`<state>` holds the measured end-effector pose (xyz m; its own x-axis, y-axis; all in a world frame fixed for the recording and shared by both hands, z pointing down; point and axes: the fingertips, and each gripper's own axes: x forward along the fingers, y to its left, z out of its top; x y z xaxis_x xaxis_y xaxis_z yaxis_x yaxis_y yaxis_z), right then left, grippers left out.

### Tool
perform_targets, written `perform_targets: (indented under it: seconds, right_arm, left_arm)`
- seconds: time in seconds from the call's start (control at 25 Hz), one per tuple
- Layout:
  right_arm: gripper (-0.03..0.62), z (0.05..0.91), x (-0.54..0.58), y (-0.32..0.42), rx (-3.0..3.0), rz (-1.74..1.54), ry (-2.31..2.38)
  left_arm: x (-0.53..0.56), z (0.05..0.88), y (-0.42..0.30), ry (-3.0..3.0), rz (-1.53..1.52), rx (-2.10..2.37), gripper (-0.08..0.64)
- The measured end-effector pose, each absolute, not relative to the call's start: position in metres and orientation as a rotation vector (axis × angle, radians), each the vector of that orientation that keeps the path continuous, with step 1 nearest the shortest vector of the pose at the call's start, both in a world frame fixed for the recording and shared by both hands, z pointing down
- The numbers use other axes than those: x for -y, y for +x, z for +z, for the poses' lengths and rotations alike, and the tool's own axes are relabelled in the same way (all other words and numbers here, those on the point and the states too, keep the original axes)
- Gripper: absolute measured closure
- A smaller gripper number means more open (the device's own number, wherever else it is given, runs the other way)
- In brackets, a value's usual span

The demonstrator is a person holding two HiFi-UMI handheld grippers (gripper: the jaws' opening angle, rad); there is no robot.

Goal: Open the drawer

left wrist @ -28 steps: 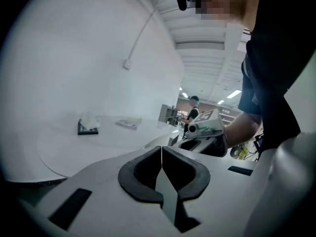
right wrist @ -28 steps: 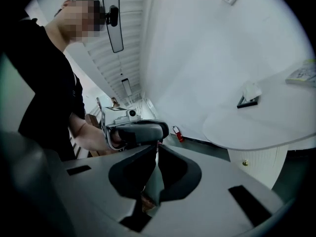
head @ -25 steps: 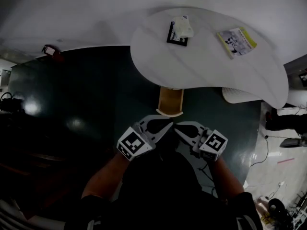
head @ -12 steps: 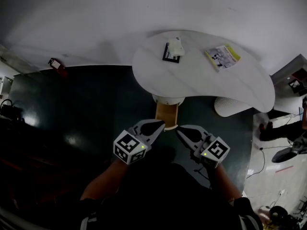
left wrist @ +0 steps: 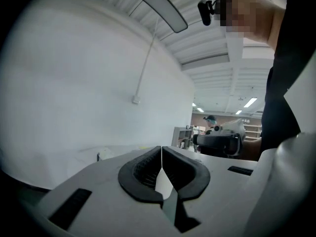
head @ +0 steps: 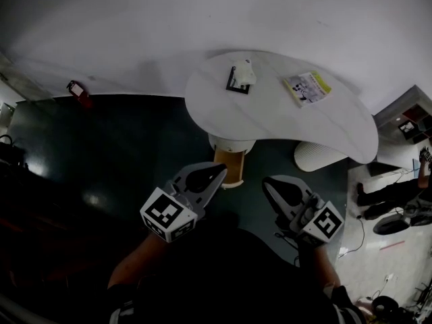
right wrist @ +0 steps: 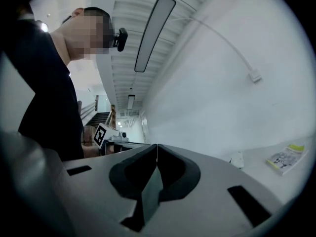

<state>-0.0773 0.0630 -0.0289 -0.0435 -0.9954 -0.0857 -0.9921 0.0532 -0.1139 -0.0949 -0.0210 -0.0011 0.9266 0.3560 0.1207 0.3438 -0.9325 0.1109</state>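
Two hand-held grippers hover before the white table [head: 270, 121]. The left gripper [head: 221, 171], jaws pressed together and empty, is nearest the table. A wooden drawer [head: 235, 164] juts from under the table, and the right gripper [head: 268, 183], likewise closed on nothing, is farthest from it.

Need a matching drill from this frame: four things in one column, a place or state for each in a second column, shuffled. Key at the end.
Things
1. booklet
2. wooden drawer
3. red object
4. left gripper

Places and states
A. on the dark floor, close to the wall
B. jaws together, nothing between them
C. lying on the white table, toward its right end
D. sticking out below the table's near edge

Pairs: 1-C, 2-D, 3-A, 4-B
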Motion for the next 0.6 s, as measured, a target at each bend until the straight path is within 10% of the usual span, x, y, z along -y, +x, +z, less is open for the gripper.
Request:
perform_targets:
  seconds: [0.6]
  right_arm:
    - [0.575, -0.069, -0.05, -0.073, -2.097, 0.091, -2.128]
  left_arm:
    - [0.061, -0.041, -0.112, 3.095, 0.106, -0.454, 0.543]
